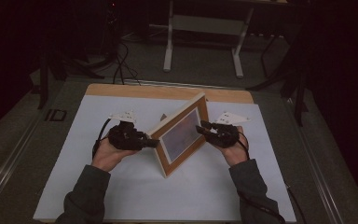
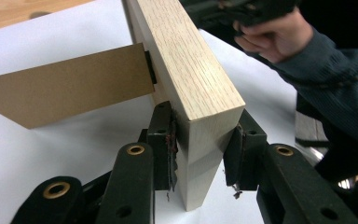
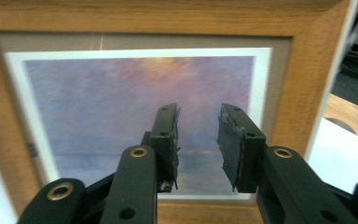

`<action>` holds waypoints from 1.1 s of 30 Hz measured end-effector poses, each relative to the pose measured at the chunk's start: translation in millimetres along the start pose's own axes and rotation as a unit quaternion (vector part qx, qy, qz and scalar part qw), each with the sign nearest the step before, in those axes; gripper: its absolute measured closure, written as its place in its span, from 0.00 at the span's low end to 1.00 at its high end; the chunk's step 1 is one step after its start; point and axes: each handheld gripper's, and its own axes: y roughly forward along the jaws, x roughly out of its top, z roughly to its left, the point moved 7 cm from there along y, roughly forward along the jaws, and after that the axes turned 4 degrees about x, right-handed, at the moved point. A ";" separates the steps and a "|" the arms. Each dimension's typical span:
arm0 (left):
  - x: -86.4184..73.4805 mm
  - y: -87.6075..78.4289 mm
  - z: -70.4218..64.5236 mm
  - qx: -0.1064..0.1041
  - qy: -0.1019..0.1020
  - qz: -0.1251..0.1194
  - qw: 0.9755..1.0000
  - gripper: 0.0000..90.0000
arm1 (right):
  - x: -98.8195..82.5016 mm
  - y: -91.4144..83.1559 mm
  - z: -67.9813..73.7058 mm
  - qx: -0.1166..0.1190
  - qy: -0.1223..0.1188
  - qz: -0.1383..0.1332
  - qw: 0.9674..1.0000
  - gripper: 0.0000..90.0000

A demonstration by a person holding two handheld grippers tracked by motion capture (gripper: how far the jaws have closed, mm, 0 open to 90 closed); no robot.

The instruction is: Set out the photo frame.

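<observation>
The frame [image 1: 181,135] stands upright on the worktop [image 1: 135,196], its long axis running between the two hands. The left gripper [image 2: 198,140] has its fingers [image 2: 163,135] clamped on the frame's near end. The right gripper [image 3: 198,140] faces the picture, fingers [image 3: 235,140] apart and empty, glass just ahead. The strut [image 2: 70,88] sticks out behind.

You had one wooden picture frame [image 1: 182,135] standing on one white sheet [image 1: 135,186], which covered one wooden table [image 1: 121,90]. You held two grippers, a left gripper [image 1: 152,143] and a right gripper [image 1: 201,127]. One cardboard prop [image 2: 70,86] stuck out behind the frame. One picture [image 3: 135,116] sat inside it.
</observation>
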 end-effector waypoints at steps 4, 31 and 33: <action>1.9 1.6 0.2 -0.013 0.010 0.006 1.000 0.76 | -0.6 -1.1 -6.3 -0.008 0.006 -0.002 1.000 0.72; -15.1 -0.2 -21.2 0.191 -0.053 -0.066 0.978 0.64 | 4.5 4.4 -55.6 -0.027 0.041 -0.006 0.999 0.55; -17.0 1.4 -21.8 0.201 -0.056 -0.068 0.976 0.64 | 6.3 4.8 -57.8 -0.023 0.045 -0.011 0.999 0.53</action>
